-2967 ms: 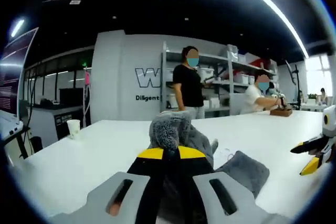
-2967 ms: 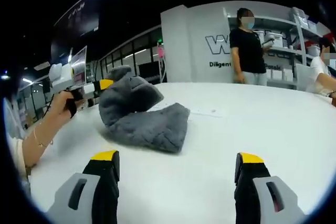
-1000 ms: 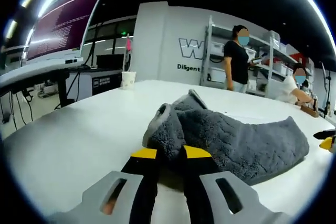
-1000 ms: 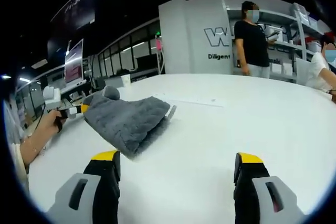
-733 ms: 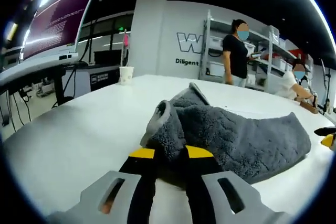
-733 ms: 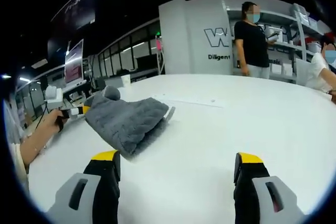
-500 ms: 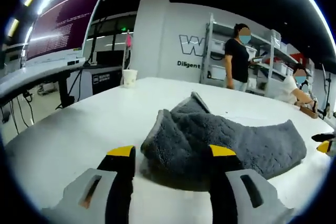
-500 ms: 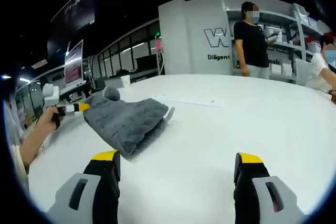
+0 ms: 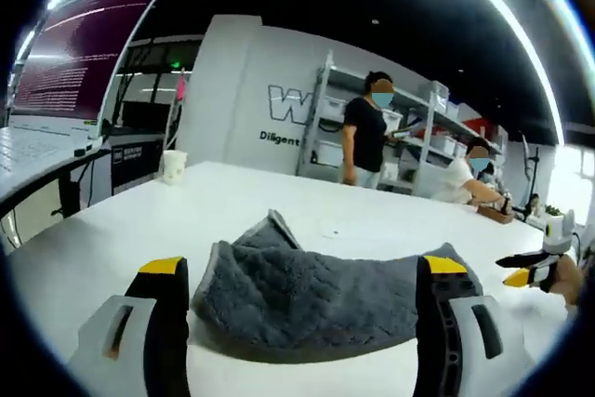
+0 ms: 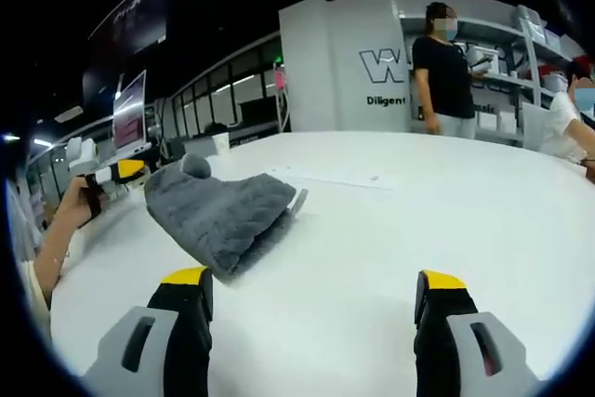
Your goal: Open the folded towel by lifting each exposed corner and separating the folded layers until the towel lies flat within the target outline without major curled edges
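While the towel (image 9: 307, 299) lies rumpled on the table (image 9: 112, 248), left gripper (image 9: 302, 281) gapes, grasping nothing; right gripper (image 10: 311, 290) likewise spread, empty.

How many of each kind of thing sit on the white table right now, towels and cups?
Grey plush folded towel: 1
White paper cup: 1
Total: 2 things on the white table

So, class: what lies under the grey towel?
The grey towel rests on the white table. A thin outline runs out from beneath it; whatever it covers is hidden.
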